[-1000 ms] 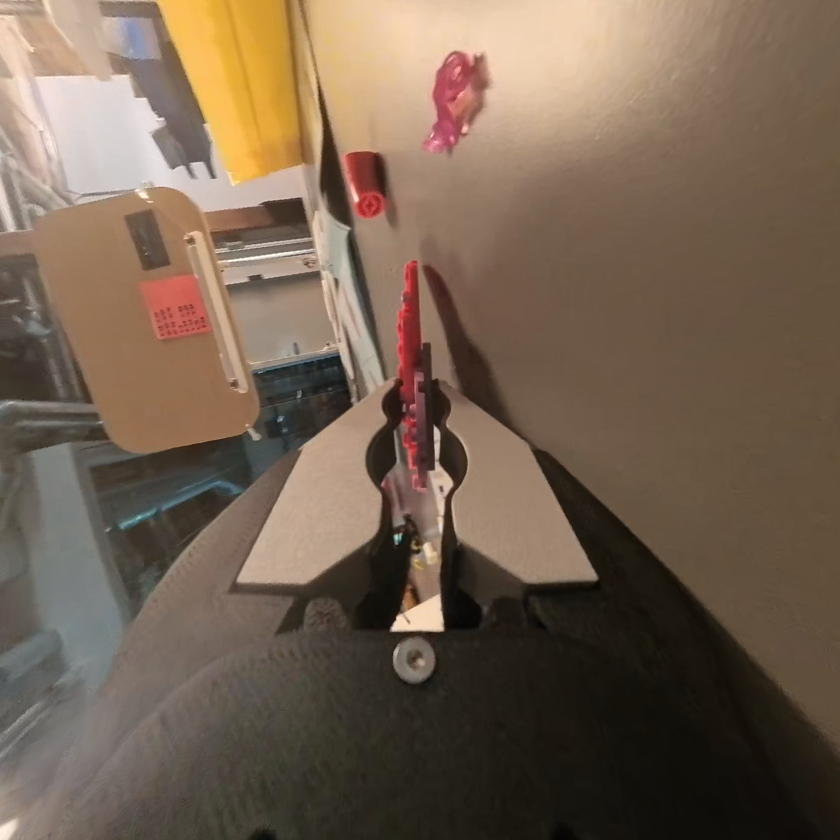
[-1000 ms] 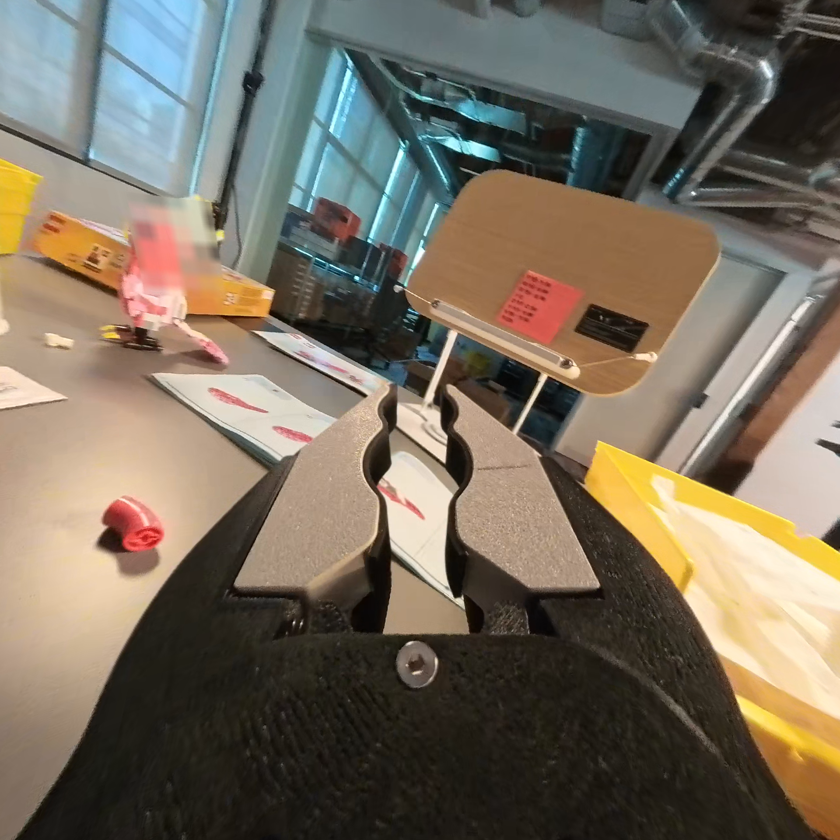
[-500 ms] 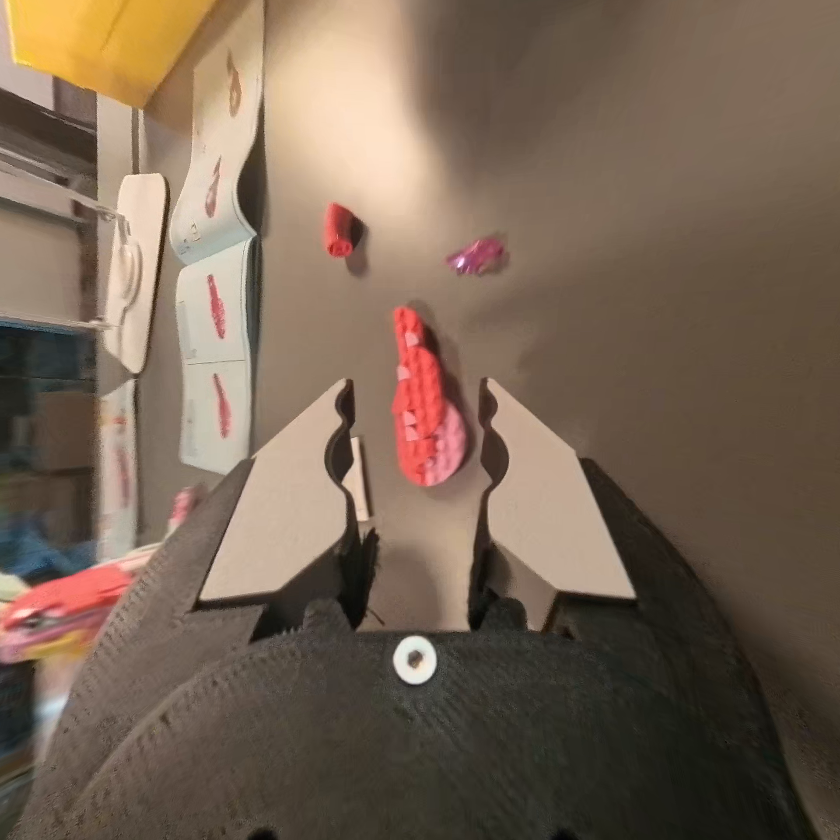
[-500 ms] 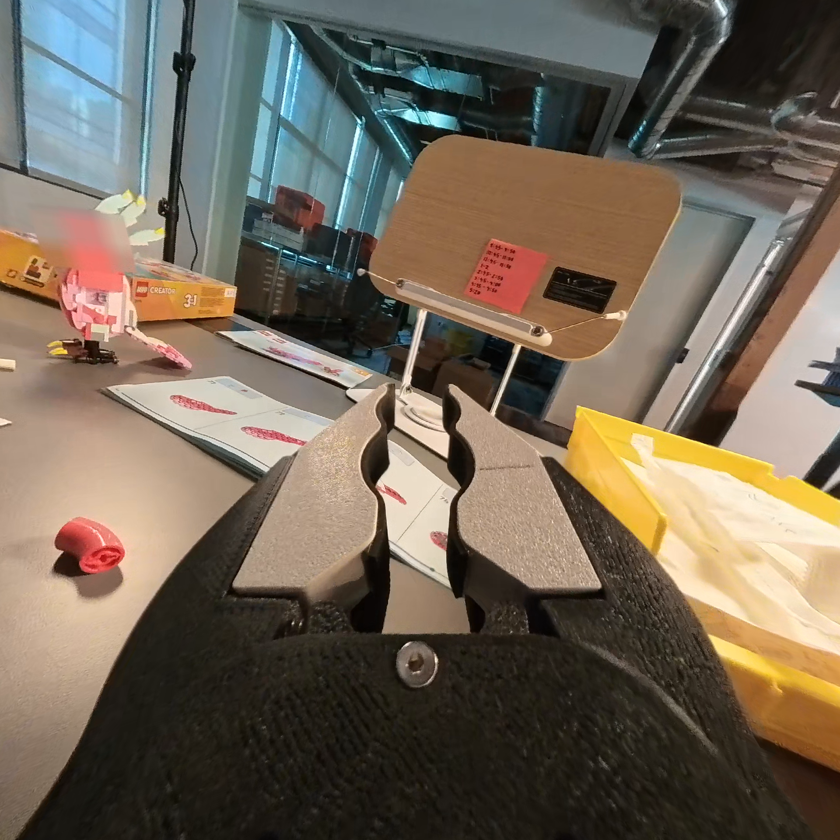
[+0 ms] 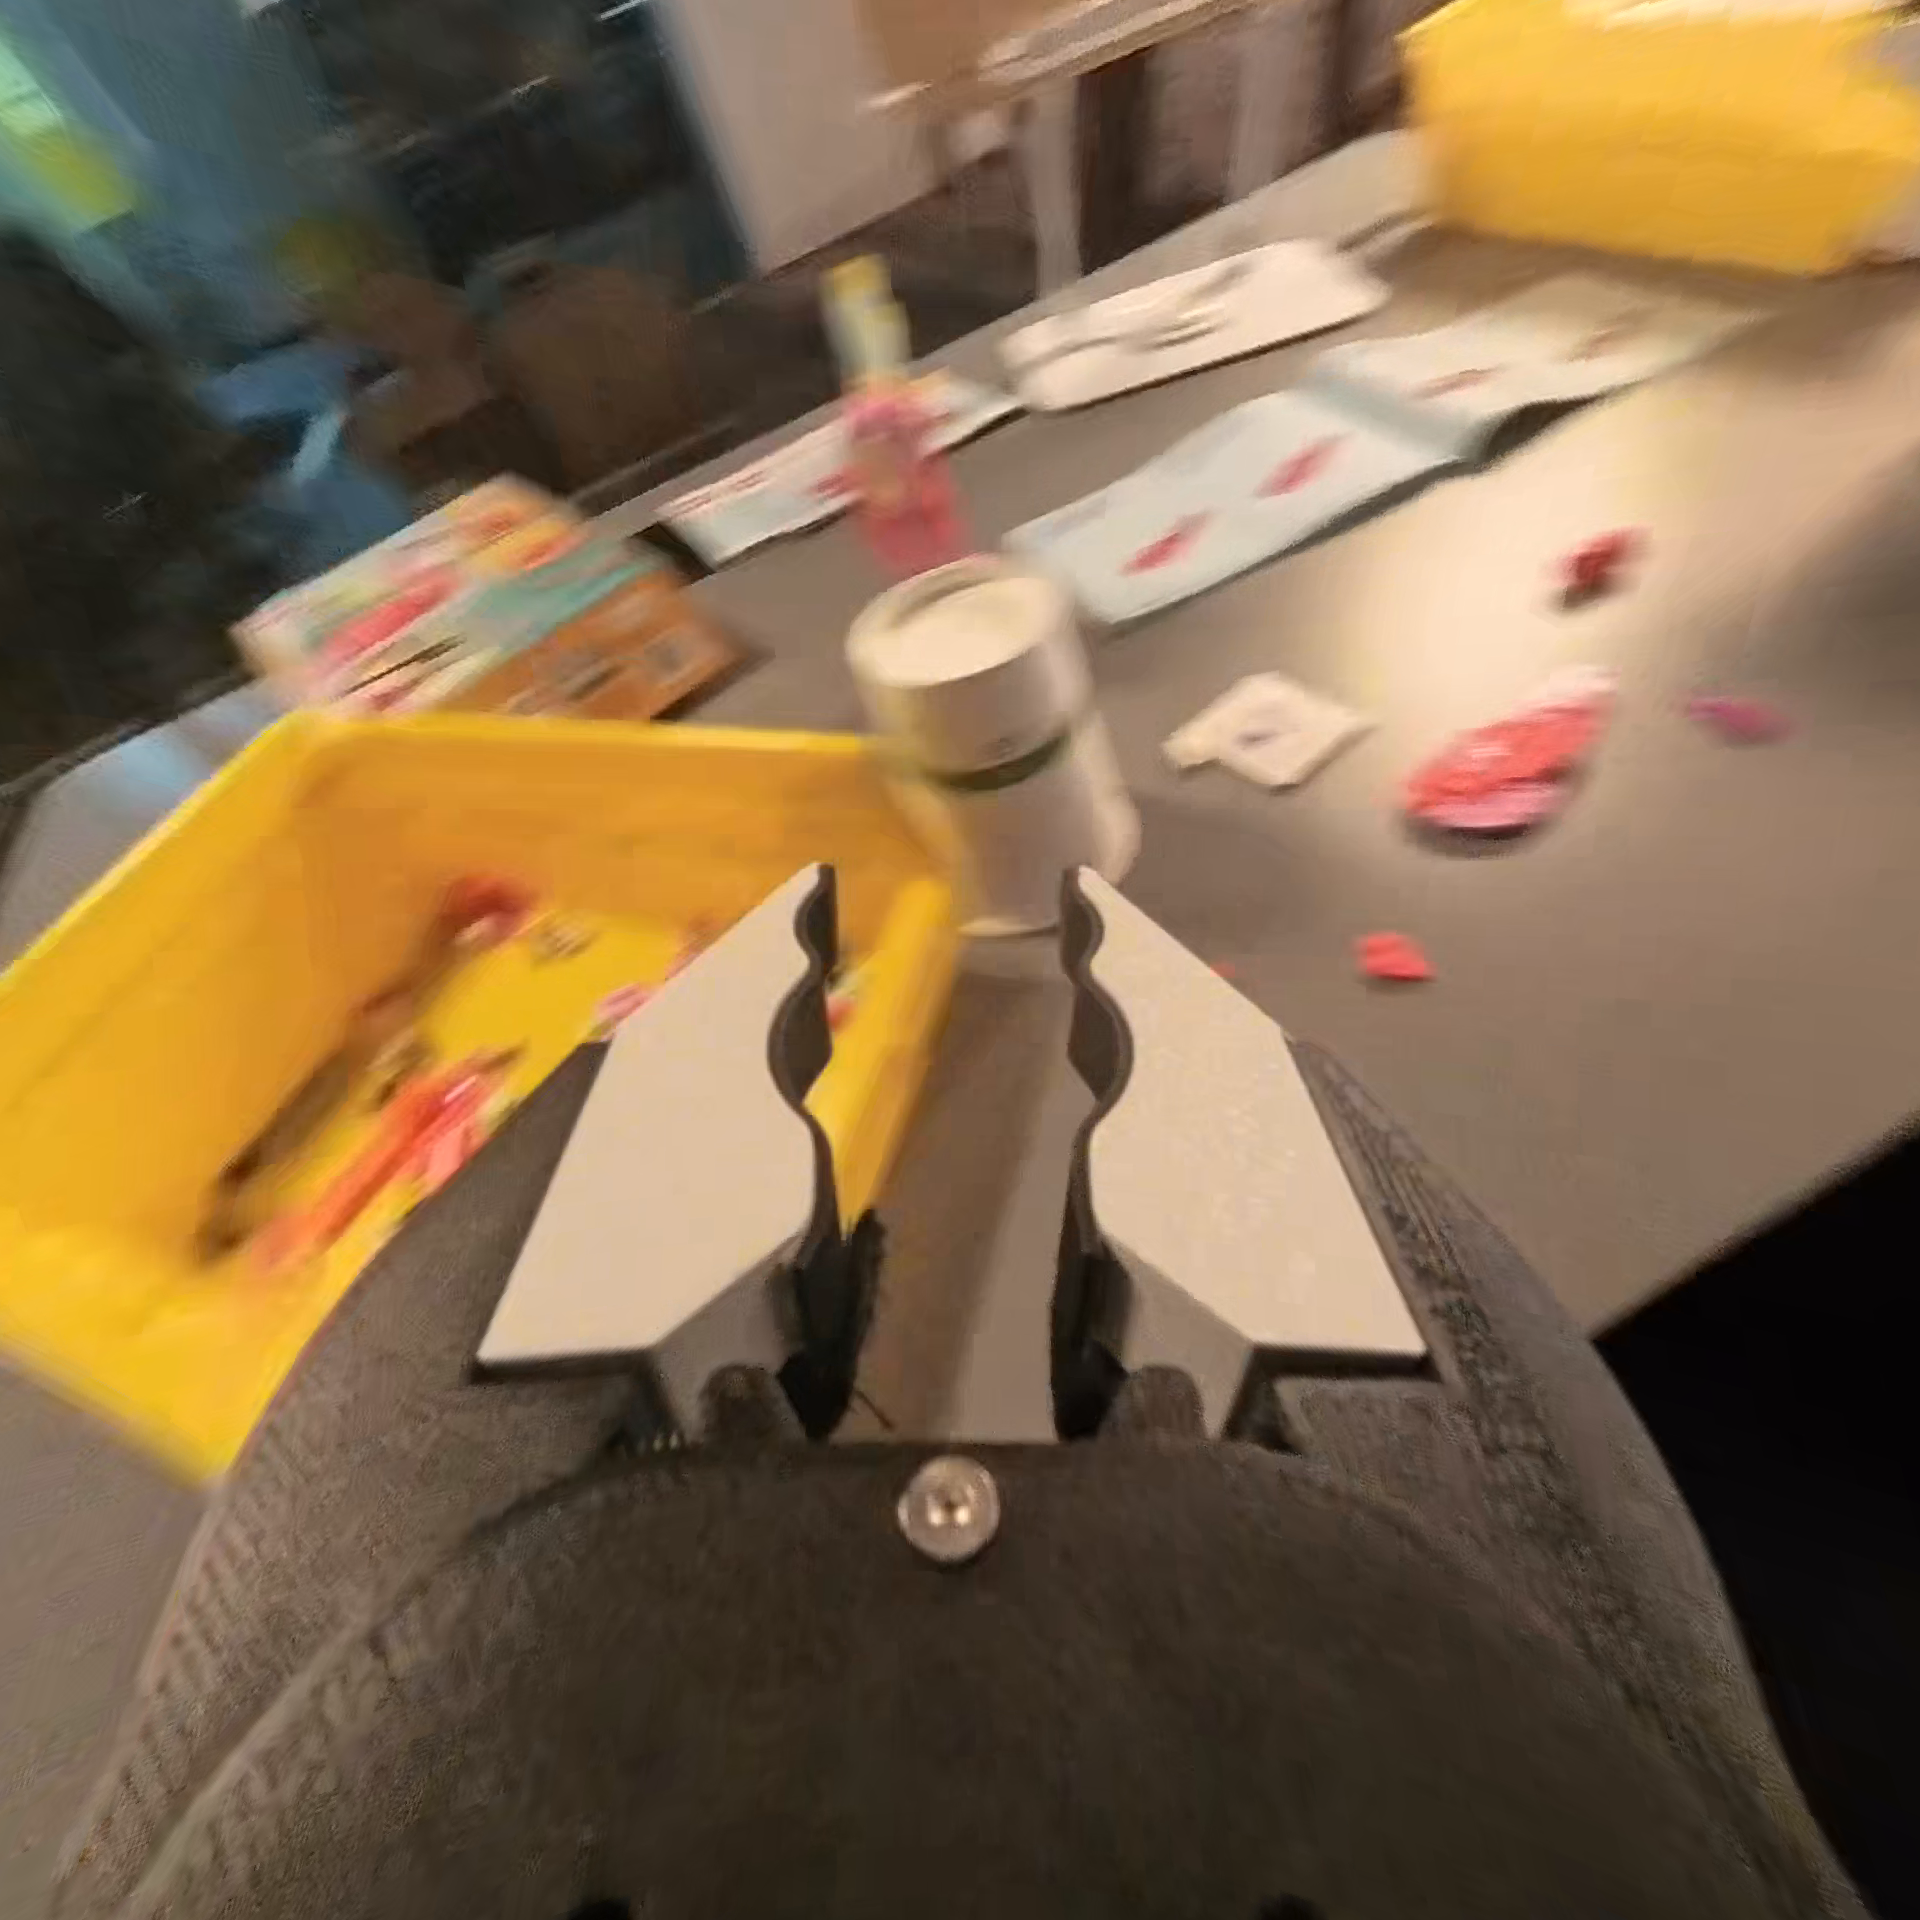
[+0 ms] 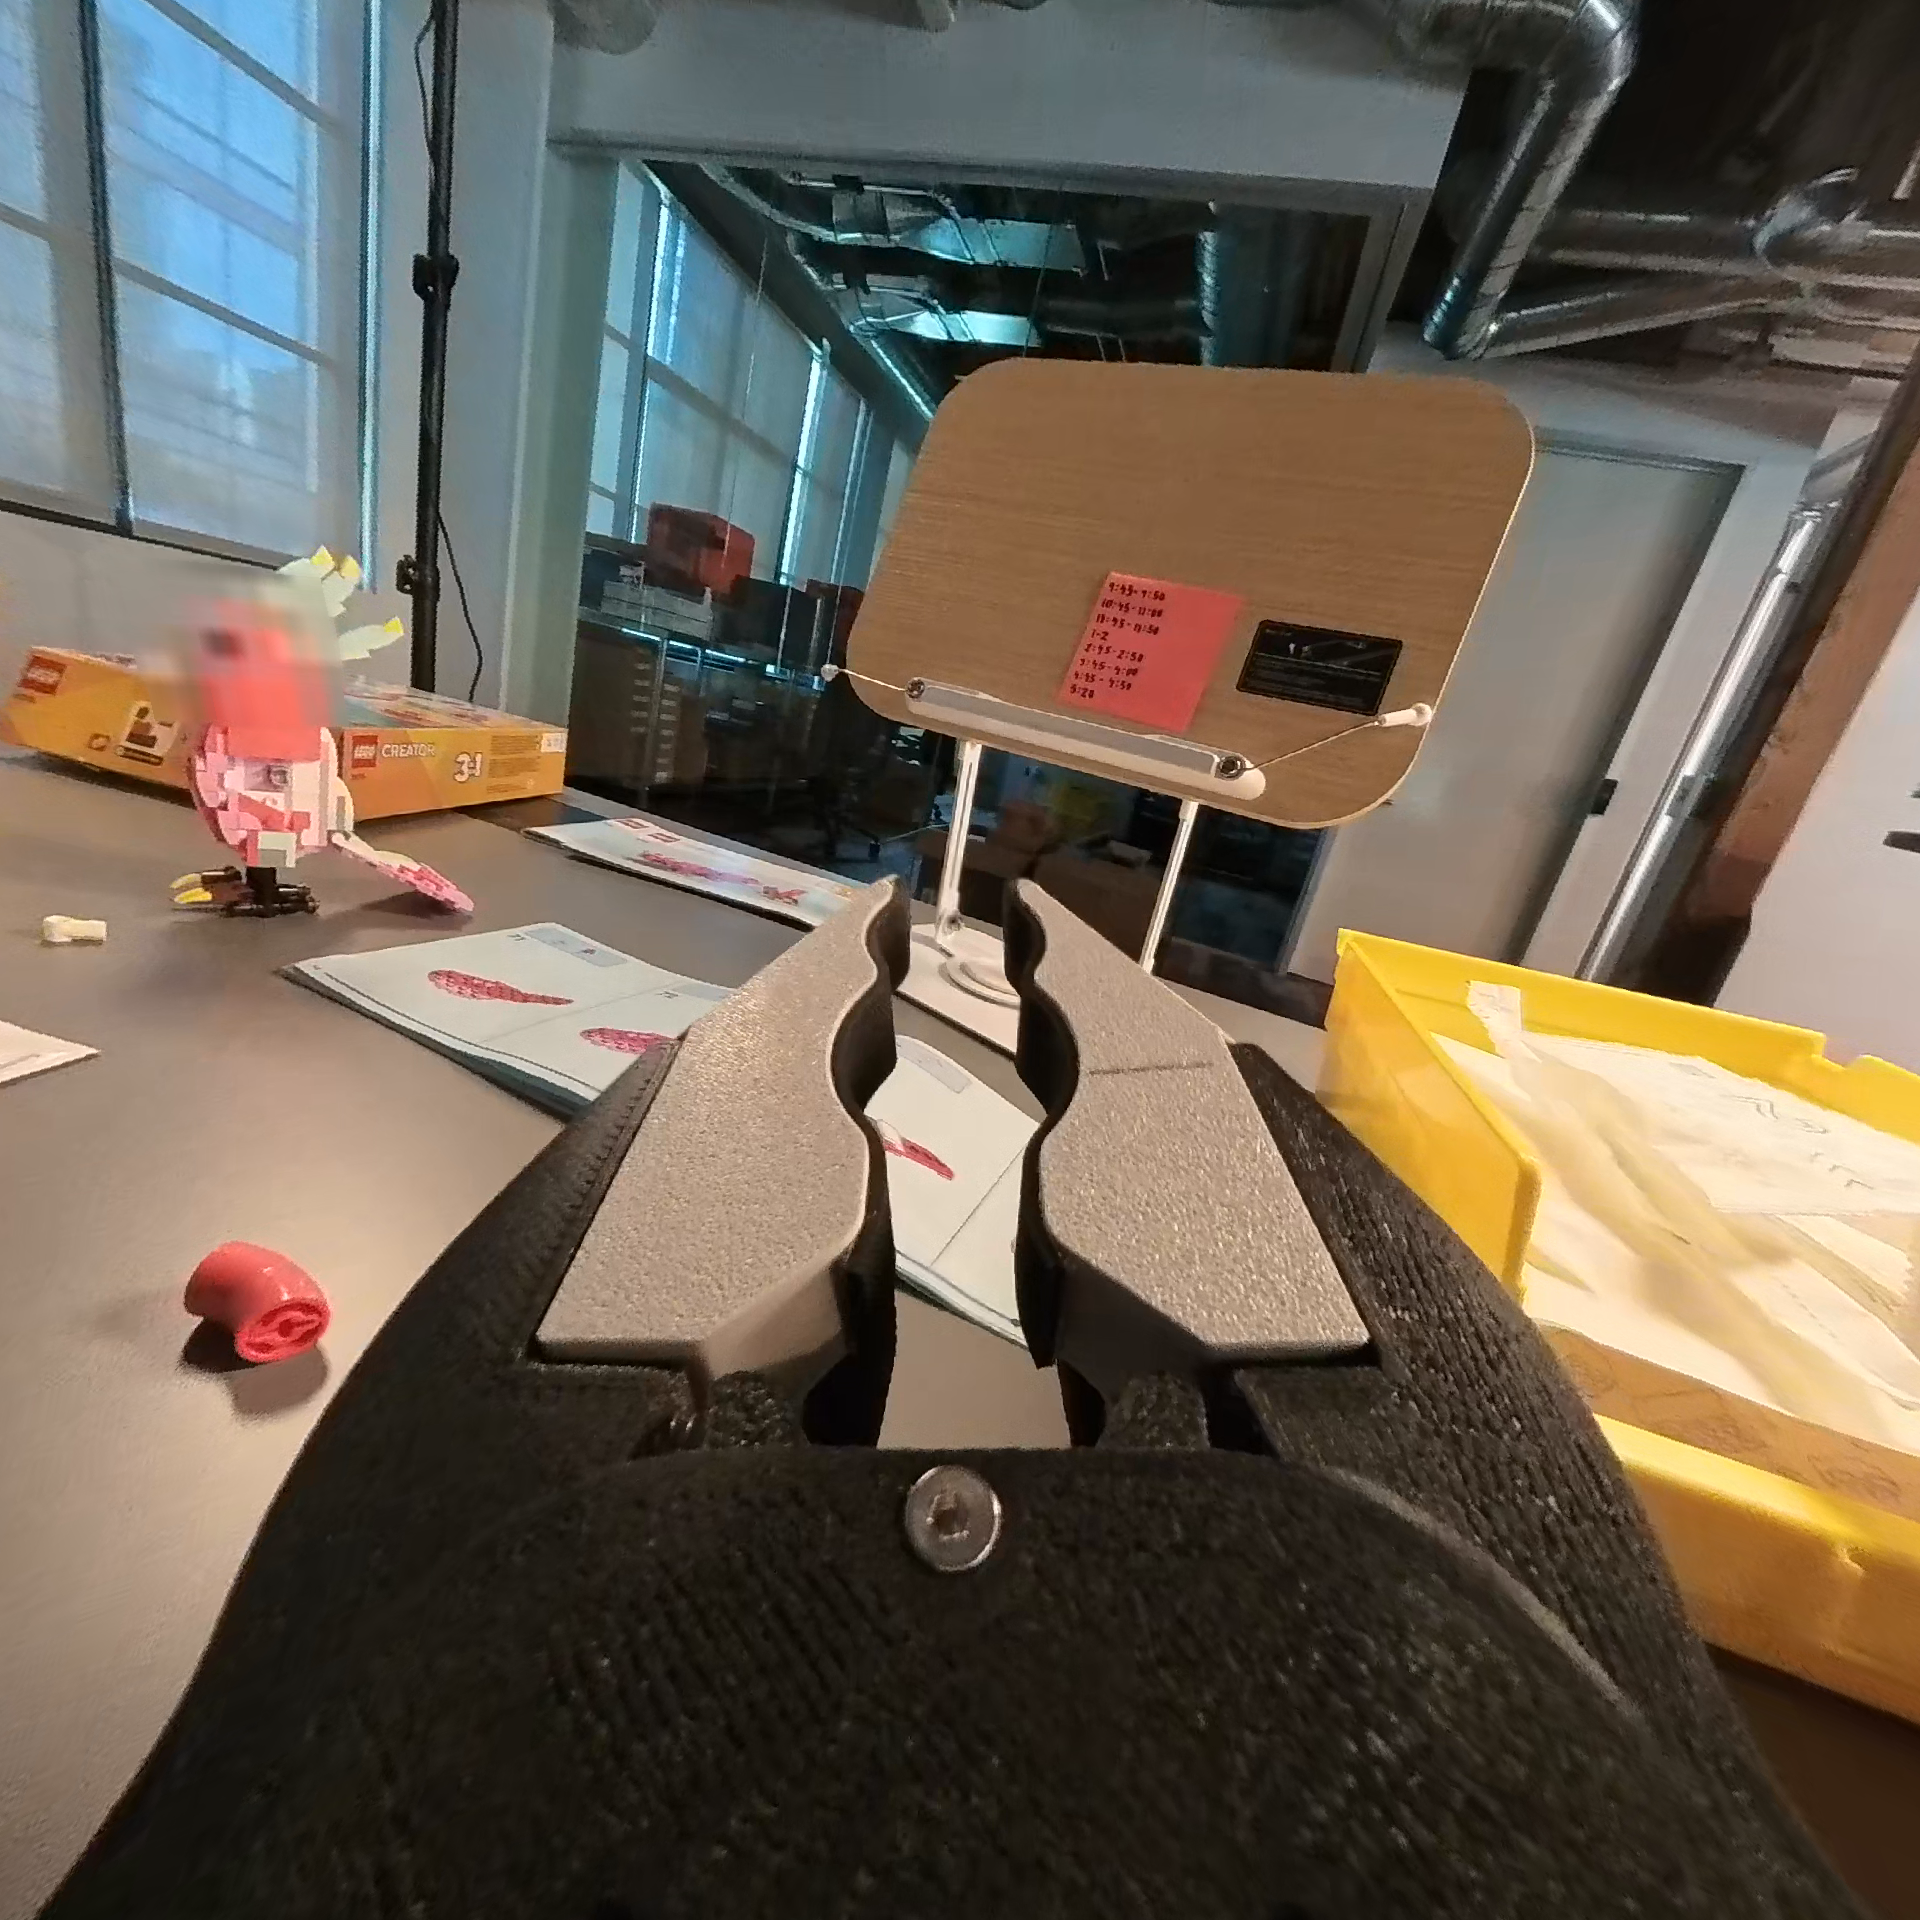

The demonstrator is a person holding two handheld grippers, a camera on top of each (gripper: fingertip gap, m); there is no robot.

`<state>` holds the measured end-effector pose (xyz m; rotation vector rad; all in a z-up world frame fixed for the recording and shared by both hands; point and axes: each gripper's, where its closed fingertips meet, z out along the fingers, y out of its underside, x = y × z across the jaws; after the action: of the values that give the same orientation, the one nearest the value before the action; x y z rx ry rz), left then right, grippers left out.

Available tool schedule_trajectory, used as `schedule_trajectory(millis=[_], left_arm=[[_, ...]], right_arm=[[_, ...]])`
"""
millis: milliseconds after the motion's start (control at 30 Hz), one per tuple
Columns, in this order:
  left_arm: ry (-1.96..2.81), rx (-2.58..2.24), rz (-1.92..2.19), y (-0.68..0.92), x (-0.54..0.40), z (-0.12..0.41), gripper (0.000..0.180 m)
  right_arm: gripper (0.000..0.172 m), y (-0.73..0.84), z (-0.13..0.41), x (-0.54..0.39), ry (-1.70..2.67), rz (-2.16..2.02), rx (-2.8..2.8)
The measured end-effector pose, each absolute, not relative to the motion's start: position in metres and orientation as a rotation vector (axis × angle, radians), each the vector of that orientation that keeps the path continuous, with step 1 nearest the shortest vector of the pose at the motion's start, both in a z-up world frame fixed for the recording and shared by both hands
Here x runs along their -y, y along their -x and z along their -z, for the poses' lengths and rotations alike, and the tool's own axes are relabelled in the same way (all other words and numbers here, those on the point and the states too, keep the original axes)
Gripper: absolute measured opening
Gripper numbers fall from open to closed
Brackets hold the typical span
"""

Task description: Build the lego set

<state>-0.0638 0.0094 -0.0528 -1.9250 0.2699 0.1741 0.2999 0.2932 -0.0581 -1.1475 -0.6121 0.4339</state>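
My left gripper (image 5: 948,914) is open with nothing between its fingers. Straight ahead of the fingertips a white bottle with a silver cap (image 5: 997,748) stands upright on the dark table (image 5: 1558,1039). The yellow bin (image 5: 436,790) of small red pieces is just beside the bottle, on its left side, and its wall lies under my left finger. A flat red-pink brick piece (image 5: 1496,774) is further to the right. My right gripper (image 6: 951,914) is only narrowly open and empty, above an open booklet (image 6: 499,997), and a red cylinder piece (image 6: 260,1288) lies at its left.
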Motion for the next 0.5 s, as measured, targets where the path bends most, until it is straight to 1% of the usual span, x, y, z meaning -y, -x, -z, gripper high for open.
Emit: schedule_trajectory(millis=[133, 200, 267, 333, 400, 500], left_arm=[[1.994, 0.072, -0.366, 0.154, 0.013, 0.04, 0.041], [2.04, 0.138, -0.4, 0.178, 0.017, 0.038, 0.041], [2.12, 0.1, -0.44, 0.193, 0.01, 0.042, 0.03], [2.27, 0.038, -0.475, 0.207, 0.001, 0.055, 0.02], [2.453, -0.008, -0.461, 0.22, -0.007, 0.074, 0.016], [2.773, -0.008, -0.286, 0.224, -0.009, 0.11, 0.005]], right_arm=[[0.014, -0.303, 0.058, -0.298, 1.155, -0.428, 0.59], [0.014, -0.305, 0.058, -0.3, 1.164, -0.426, 0.577], [0.014, -0.306, 0.059, -0.301, 1.17, -0.422, 0.57], [0.014, -0.305, 0.06, -0.302, 1.179, -0.415, 0.574], [0.014, -0.304, 0.062, -0.304, 1.185, -0.407, 0.583], [0.014, -0.304, 0.063, -0.305, 1.192, -0.391, 0.589]])
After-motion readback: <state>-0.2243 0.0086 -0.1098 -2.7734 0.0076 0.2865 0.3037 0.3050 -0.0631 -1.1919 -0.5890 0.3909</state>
